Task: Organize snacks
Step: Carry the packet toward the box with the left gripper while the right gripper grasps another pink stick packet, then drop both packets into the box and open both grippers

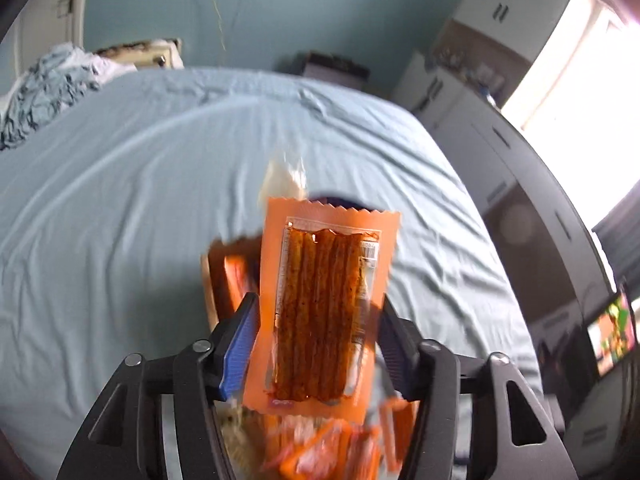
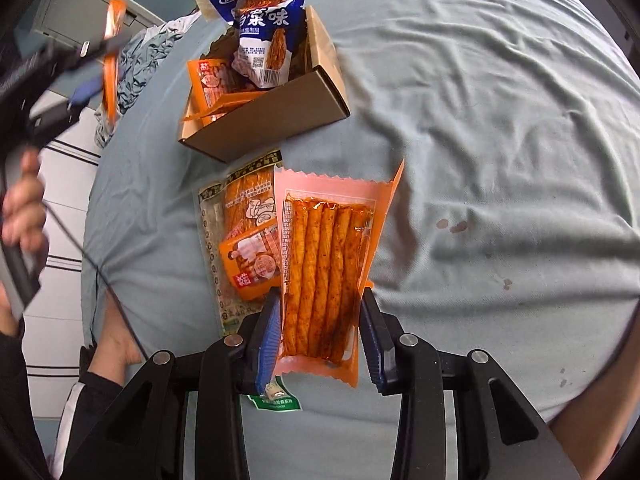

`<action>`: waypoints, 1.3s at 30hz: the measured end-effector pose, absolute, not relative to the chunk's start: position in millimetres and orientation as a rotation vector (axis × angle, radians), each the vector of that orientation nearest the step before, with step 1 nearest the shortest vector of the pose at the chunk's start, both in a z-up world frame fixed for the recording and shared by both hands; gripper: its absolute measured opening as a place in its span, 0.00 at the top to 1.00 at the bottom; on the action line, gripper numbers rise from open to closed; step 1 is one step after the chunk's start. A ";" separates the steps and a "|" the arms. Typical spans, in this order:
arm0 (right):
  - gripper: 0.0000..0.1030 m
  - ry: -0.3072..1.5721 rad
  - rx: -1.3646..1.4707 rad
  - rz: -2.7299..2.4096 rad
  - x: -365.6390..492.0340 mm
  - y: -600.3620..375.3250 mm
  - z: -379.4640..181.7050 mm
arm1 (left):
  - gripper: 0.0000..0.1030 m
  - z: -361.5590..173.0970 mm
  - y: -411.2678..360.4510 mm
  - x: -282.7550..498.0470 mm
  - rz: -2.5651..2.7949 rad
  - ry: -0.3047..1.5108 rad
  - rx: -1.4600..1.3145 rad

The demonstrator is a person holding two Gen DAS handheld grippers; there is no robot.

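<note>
In the left wrist view an orange packet of red spicy sticks lies flat and unbent between the blue pads of my left gripper, which is open around it. Below it are the blurred cardboard box and more orange packets. The right wrist view shows my right gripper shut on a second orange stick packet, its right edge curled up. The left gripper hangs high at the upper left. The box holds a blue snack bag and orange packets.
Under the right gripper a long clear packet, a small orange packet and a green one lie on the pale blue sheet. A person's hand is at the left. Rumpled bedding and white cabinets flank the bed.
</note>
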State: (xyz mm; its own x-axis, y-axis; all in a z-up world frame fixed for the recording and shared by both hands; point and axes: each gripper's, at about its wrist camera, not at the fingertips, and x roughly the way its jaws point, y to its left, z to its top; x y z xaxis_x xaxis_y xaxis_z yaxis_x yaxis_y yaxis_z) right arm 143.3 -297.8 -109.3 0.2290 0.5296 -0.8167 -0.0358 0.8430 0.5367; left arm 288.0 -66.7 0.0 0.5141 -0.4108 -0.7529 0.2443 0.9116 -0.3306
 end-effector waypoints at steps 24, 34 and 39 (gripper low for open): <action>0.66 1.211 0.323 0.365 141.4 -272.6 -81.4 | 0.12 -71.2 27.1 92.0 -0.356 1.203 -0.052; 0.66 1.153 0.279 0.307 182.6 -253.5 -41.5 | 0.04 -62.6 40.1 115.7 -0.341 1.127 -0.073; 0.66 1.096 0.228 0.247 249.7 -228.2 7.2 | 0.04 -63.0 33.3 116.5 -0.366 1.137 -0.073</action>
State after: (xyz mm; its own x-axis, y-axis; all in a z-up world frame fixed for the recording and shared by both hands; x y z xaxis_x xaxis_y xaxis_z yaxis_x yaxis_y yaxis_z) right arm 249.7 -228.2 7.2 0.4348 0.3076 -0.8464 -0.0843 0.9496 0.3018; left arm 116.5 33.3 -63.0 0.3682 -0.3216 -0.8724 0.2480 0.9383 -0.2412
